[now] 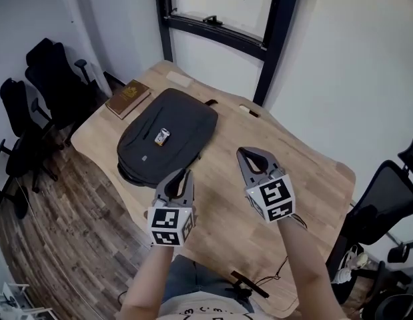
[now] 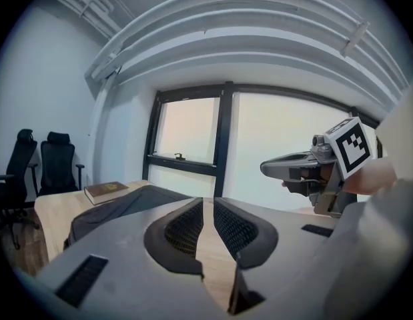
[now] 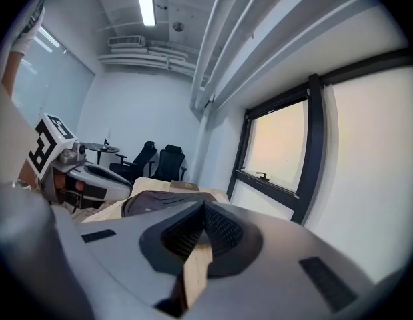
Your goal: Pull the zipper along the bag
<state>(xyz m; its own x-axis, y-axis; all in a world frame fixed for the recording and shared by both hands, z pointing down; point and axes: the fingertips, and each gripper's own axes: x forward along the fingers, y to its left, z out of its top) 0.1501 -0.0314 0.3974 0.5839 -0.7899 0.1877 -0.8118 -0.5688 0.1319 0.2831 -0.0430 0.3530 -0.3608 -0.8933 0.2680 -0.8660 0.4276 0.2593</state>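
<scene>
Hovering short of the bag (image 1: 167,142), you hold nothing. Your left gripper (image 1: 186,174) has its jaws nearly touching, and your right gripper (image 1: 242,153) has them fully closed.

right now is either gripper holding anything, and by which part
Nothing is held. The left gripper and the right gripper both have their jaws together and empty, in the air short of the bag.

The bag (image 1: 167,142) is dark grey cloth, matt and softly creased. The table (image 1: 259,192) is pale, smooth wood with a faint grain, and the floor (image 1: 66,225) is darker wood planking. The book (image 1: 128,99) has a matt brown cover. The left gripper (image 1: 185,174) and right gripper (image 1: 246,153) have matt grey plastic shells and dark, finely ribbed pads (image 2: 185,229).
</scene>
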